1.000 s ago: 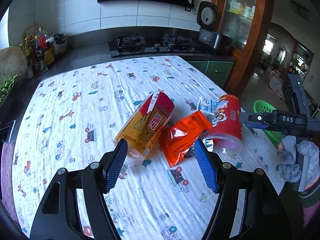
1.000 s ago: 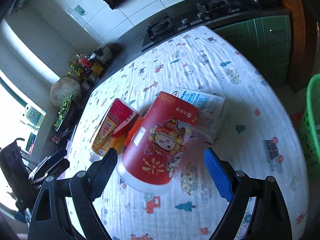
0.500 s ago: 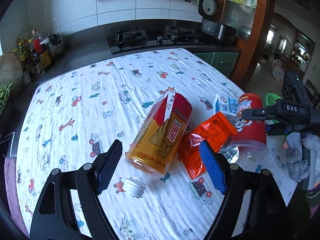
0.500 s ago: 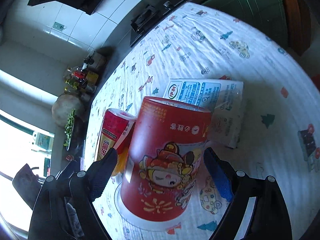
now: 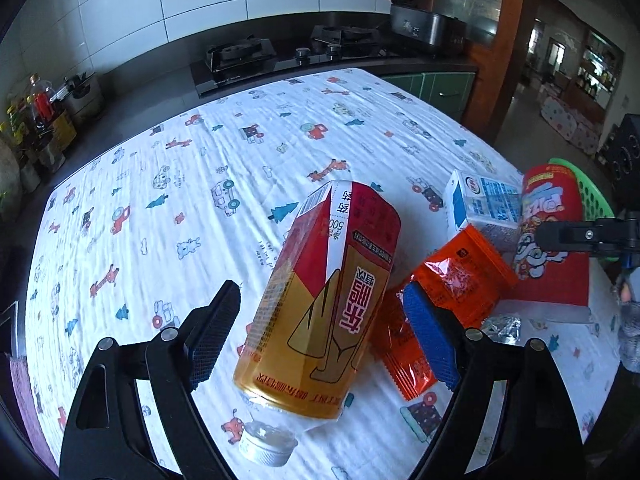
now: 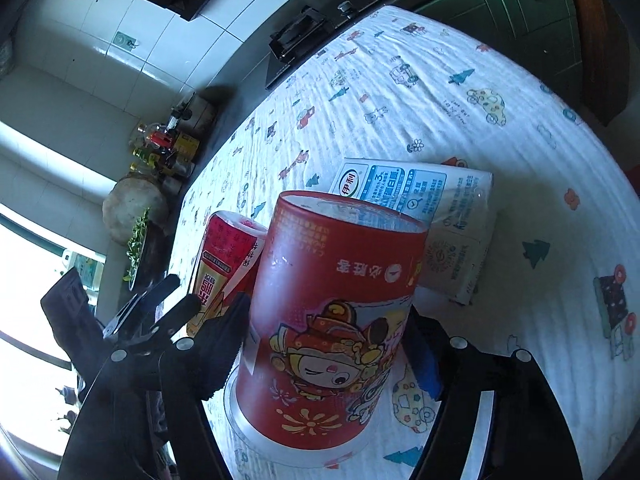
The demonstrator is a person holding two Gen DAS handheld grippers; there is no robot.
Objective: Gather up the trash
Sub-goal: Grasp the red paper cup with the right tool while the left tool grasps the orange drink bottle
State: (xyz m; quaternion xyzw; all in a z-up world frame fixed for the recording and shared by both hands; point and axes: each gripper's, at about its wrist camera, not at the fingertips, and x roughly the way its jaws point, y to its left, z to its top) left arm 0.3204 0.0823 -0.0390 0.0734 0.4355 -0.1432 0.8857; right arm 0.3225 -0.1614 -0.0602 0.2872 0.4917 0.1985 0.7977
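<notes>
Trash lies clustered on a table [image 5: 200, 184] under a cartoon-print cloth: a yellow-and-red tea bottle [image 5: 324, 300] on its side, an orange snack wrapper [image 5: 452, 292], a blue-and-white milk carton [image 6: 436, 208] and a red cup [image 6: 332, 312]. The left gripper [image 5: 320, 332] straddles the bottle, jaws wide and opening, pads clear of it. The right gripper [image 6: 328, 344] is closing on the red cup, both pads against its sides.

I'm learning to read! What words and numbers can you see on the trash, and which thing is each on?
"伊利": logo on the milk carton.
"3": also on the milk carton; its small print is too blurred to read.
"500": white strip on the bottle; its big characters appear upside down, unclear.
Red cup: upside-down characters, not clearly readable.
Orange packet: print too small.
</notes>
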